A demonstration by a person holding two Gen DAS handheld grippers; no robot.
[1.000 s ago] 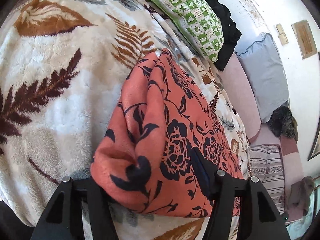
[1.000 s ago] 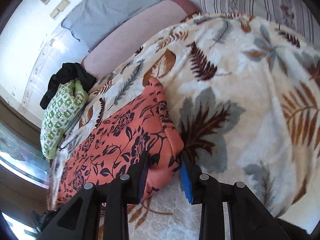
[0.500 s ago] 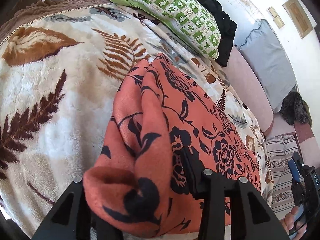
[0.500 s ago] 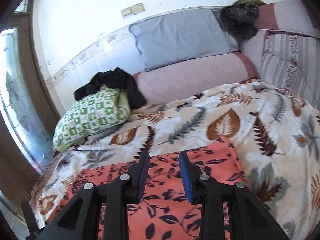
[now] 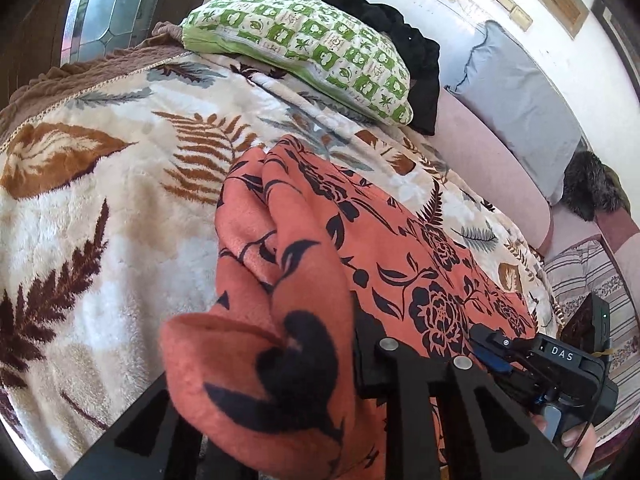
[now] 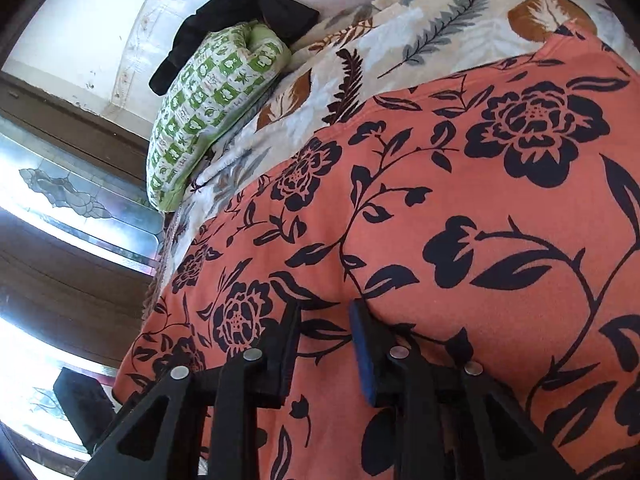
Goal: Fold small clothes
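Two grippers work our orange floral garment [image 5: 400, 248]: left gripper [image 5: 276, 364] closing on a bunched corner at lower frame; right gripper [image 6: 324, 344] closing, slightly parted, empty above flat cloth.

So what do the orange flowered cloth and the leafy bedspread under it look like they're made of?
Orange flowered cloth: seemingly soft fleece or brushed knit, matte; its fuzzy nap shows where it bunches in the left gripper. Leafy bedspread: likely plush synthetic pile, slightly glossy, with visible tufts.

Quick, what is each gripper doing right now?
Left gripper: closing on a bunched fold of the orange flowered cloth.
Right gripper: closing, jaws apart just over the flat cloth, gripping nothing.
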